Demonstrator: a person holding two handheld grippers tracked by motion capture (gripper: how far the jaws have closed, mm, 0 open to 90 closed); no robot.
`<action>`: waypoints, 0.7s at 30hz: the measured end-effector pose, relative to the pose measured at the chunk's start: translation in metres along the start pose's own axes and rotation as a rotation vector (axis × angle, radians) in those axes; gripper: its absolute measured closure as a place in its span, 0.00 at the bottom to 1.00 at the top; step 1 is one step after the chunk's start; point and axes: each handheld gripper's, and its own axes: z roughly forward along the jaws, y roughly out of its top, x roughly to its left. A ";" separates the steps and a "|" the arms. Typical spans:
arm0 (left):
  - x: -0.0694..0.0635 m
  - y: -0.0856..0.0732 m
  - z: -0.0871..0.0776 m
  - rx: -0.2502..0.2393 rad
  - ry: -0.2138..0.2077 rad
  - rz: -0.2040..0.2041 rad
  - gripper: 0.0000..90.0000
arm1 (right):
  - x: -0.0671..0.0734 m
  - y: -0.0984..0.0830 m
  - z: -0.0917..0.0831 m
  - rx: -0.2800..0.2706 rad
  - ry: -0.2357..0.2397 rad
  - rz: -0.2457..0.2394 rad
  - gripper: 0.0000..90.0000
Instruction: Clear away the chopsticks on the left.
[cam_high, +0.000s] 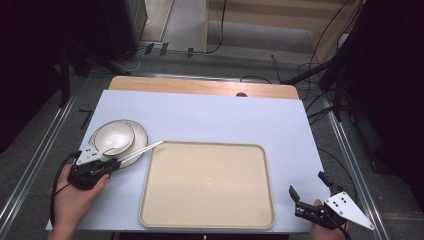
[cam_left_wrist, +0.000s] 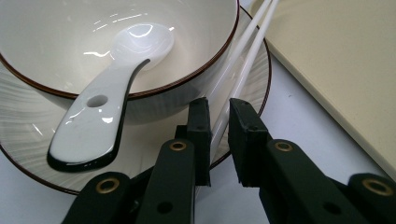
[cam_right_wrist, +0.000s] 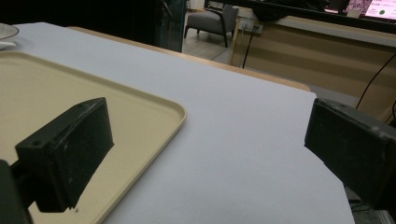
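On the table (cam_high: 210, 115) there is one tray (cam_high: 207, 185), one plate (cam_left_wrist: 28, 126), one bowl (cam_left_wrist: 51, 51), one spoon (cam_left_wrist: 100, 107) and two chopsticks (cam_left_wrist: 243, 65). The tray is beige and lies flat at the near middle of the table.

The plate sits just off the tray's far left corner. The bowl stands on the plate, and the spoon lies in the bowl with its scoop down inside and its handle leaning out over the rim, above the plate. The two white chopsticks lie side by side on the plate's edge next to the bowl, on the side nearest the tray, and their far ends reach to the tray's corner.

The left hand-held gripper (cam_left_wrist: 218, 126) is at the plate's near edge, left of the tray. Its jaws are nearly closed around the near ends of the chopsticks, which run between them. A thin gap seems to remain on each side, though the left gripper view is too close to be sure the pads are not touching.

The right hand-held gripper (cam_high: 309, 192) is off the tray's near right corner, over bare table, jaws spread wide with nothing between them.
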 end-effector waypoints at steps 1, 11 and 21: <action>0.000 0.000 0.000 0.003 -0.004 0.001 0.87 | 0.000 0.000 0.000 0.000 -0.001 0.000 0.02; 0.001 0.002 0.003 0.010 -0.017 0.009 0.88 | 0.001 0.000 0.001 0.005 0.002 -0.002 0.02; 0.003 0.002 0.008 0.006 -0.045 0.011 0.94 | 0.001 0.000 0.001 0.002 0.001 -0.005 0.02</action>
